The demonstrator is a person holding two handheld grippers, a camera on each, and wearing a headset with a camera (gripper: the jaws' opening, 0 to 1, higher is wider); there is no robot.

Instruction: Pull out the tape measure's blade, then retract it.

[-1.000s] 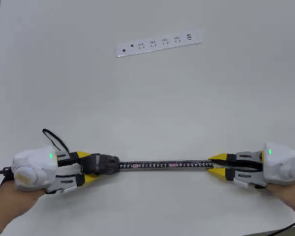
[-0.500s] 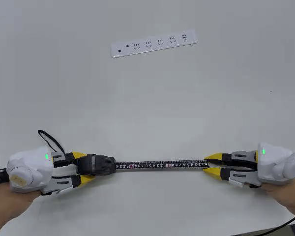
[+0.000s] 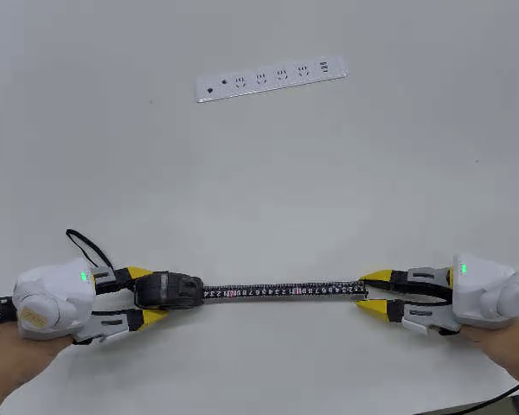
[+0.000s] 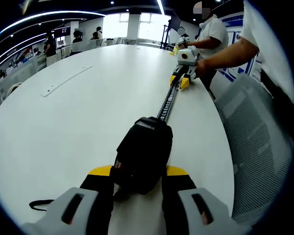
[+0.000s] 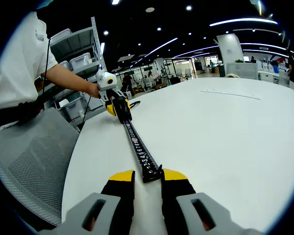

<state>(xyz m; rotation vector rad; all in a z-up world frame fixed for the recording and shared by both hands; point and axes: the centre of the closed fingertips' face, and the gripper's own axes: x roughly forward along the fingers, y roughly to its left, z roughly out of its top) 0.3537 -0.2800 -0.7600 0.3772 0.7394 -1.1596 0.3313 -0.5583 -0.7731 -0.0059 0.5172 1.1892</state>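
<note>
Tape measure (image 3: 169, 290) is noted on the white desk (image 3: 259, 190), near left. Its black case is clamped from both sides by the left gripper (image 3: 149, 294). In the left gripper view the yellow-tipped fingers (image 4: 102, 171) are seen closed snugly against the case (image 4: 143, 152). A black strap (image 3: 86, 245) is looped on the desk just beyond that gripper. The blade (image 3: 281, 290) is drawn out to the right and laid flat on the desk, numbers up. It runs in a straight line from the case to the right gripper (image 3: 376, 292). The fingers (image 5: 121, 177) of the right gripper are parted a little, and the blade's end is set just between their yellow tips. In the right gripper view a thin gap is seen on one side of the blade (image 5: 139, 147), while the other side appears to touch. A firm pinch cannot be confirmed. The left gripper is held by a left hand (image 3: 17, 359) and the right gripper by a right hand (image 3: 502, 341), both low at the near side. A white power strip (image 3: 271, 77) is noted at far centre, slightly angled and well apart from the tape measure. A grey mesh chair (image 5: 29, 156) is seen off the desk's edge in the right gripper view, and again in the left gripper view (image 4: 255, 147).
</note>
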